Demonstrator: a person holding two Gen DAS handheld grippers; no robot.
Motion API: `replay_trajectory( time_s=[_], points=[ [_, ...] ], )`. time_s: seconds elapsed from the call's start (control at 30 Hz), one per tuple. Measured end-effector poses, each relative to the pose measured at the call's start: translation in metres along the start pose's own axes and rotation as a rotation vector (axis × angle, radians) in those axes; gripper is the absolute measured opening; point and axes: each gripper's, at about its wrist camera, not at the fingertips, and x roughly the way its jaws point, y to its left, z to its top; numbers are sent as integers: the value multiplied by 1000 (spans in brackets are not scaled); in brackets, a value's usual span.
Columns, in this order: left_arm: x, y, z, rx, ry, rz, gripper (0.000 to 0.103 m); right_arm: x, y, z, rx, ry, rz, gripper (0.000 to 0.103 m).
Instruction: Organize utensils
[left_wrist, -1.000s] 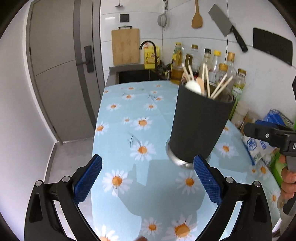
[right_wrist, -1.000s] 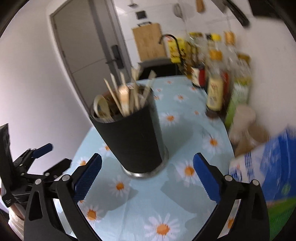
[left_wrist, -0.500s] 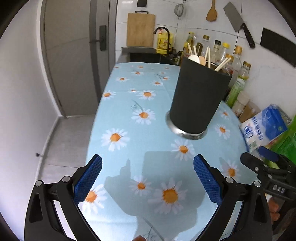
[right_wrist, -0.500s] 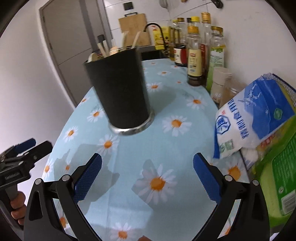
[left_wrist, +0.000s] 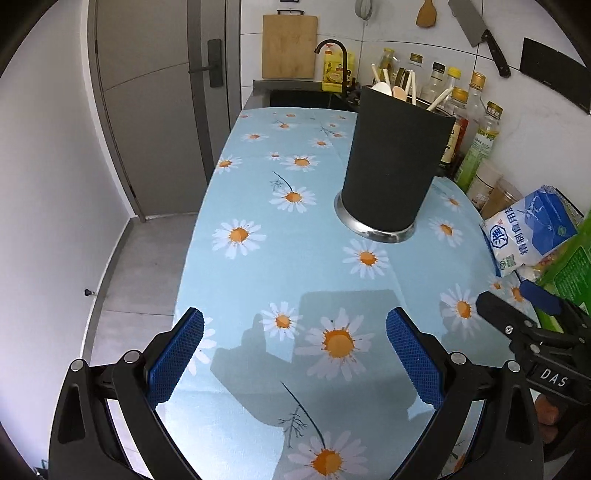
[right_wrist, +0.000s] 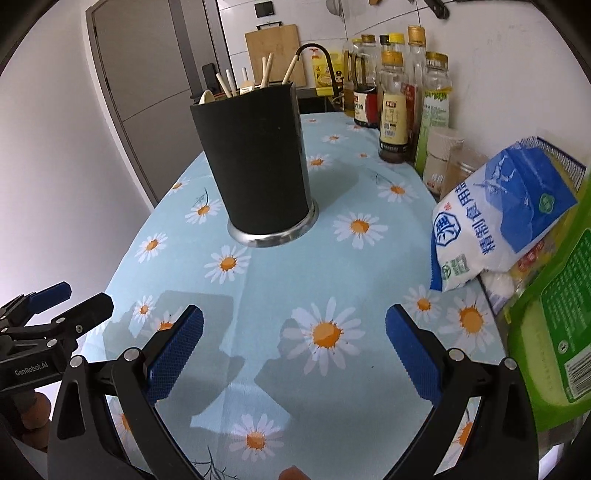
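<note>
Likely a home kitchen: sink faucet (left_wrist: 332, 55), hanging cleaver (left_wrist: 476, 31), oil bottles (right_wrist: 395, 103).

Both wrist cameras sit low at the near end of the daisy-print blue bench (left_wrist: 258, 266), facing its far end. The left view looks from near-left, the right view from near-right. Both share the upright black cylindrical utensil holder (left_wrist: 391, 166) (right_wrist: 258, 166), mid-distance, and the bottles against the right wall.
</note>
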Motion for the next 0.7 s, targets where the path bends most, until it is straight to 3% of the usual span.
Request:
replay_trajectory(
  time_s=[0.7],
  points=[
    [2, -6, -2, 17, 33, -54, 97, -5, 4, 1, -18, -17, -5, 98]
  ],
)
